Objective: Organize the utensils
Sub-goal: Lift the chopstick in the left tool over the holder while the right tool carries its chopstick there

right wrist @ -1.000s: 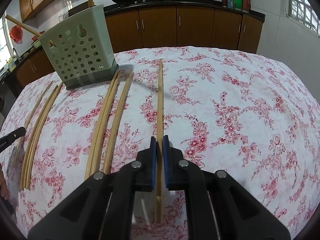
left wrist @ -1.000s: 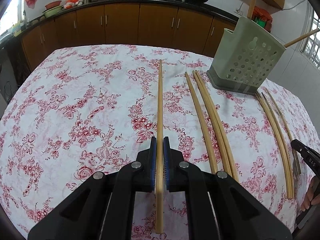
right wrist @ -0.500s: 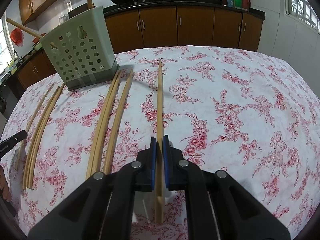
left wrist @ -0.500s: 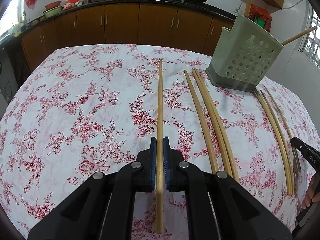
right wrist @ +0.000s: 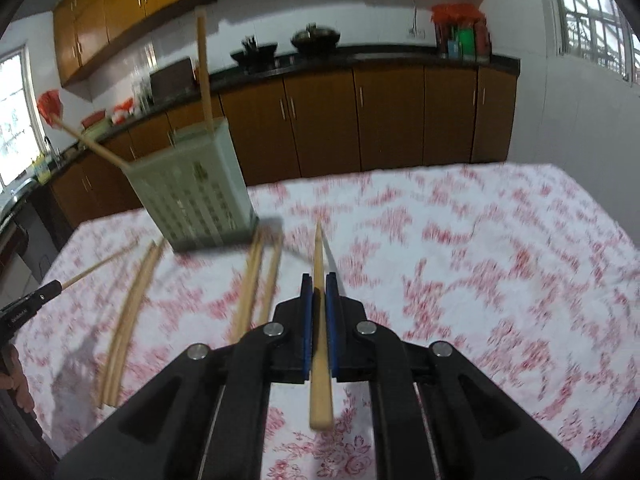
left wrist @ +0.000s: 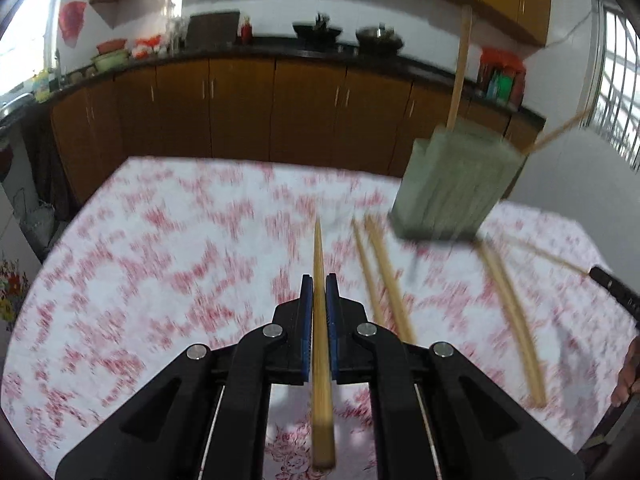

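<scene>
Above the table's near edge both grippers, left [left wrist: 319, 280] and right [right wrist: 319, 280], each pinch one chopstick [left wrist: 320, 320], now lifted off the cloth where they lay a second ago. Holder [left wrist: 452, 188] stands toward the far edge; drop-in looks next.

A white tablecloth [left wrist: 168, 264] printed with red flowers was spread over the table. Brown wooden base cabinets [left wrist: 240, 108] were set under a dark countertop [right wrist: 360, 60], on which two dark woks [right wrist: 316, 36] were placed. Upper cabinets [right wrist: 120, 8] were mounted on the wall, and a barred window [right wrist: 588, 12] was seen at the right.
</scene>
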### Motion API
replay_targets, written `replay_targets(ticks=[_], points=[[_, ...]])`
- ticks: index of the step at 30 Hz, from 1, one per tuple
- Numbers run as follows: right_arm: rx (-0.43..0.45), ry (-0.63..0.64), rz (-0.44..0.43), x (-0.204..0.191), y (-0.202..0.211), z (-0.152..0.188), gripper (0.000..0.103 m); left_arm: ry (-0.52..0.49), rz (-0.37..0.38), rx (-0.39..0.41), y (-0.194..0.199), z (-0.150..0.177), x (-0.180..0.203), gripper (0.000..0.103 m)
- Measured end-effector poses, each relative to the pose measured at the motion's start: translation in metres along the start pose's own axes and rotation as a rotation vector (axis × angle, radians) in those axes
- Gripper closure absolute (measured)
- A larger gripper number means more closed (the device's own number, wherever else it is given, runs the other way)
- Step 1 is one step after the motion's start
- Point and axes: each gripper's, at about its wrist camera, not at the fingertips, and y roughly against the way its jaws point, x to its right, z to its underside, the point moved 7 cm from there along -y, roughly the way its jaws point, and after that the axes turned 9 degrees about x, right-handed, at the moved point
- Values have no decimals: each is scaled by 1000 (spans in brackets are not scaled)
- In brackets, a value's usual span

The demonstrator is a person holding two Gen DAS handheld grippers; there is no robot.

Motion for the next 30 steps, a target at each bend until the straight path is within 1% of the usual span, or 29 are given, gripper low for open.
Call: replay_targets(ticks=[2,5,10,13,16,19,22,24,26,29,30], points=[[28,-2,-3,-1,6,-11,95,18,7,43,9,-18,0,96],[60,2,-4,-3,10,-22,95,18,11,89,18,-38,4,96],[135,-10,-22,-6,27,-49,95,-8,28,134,32,-61,13,96],[194,-38,-67,-9,45,-74,95,-29,54,180,47,-79,24,96],[265,-58,-135,-19,66,-106,95,-45,80,229,61,-93,36,96],[342,-59,-184,-33,83,-133,95,-48,114,288,72,-112,54,96],[424,-52,-216,-51,92,-161,95,-46,147,367,79,-134,77,96],[442,-47,-230,-60,91,-172,95,-34,167,403,79,-146,88,96],[448,-32,-234,-70,80,-181,95,-21,180,442,75,-158,100,96],[406,-12,-233,-82,52,-185,95,-25,159,486,60,-169,112,96],[391,-4,-229,-85,45,-184,95,-28,159,481,51,-170,115,96]])
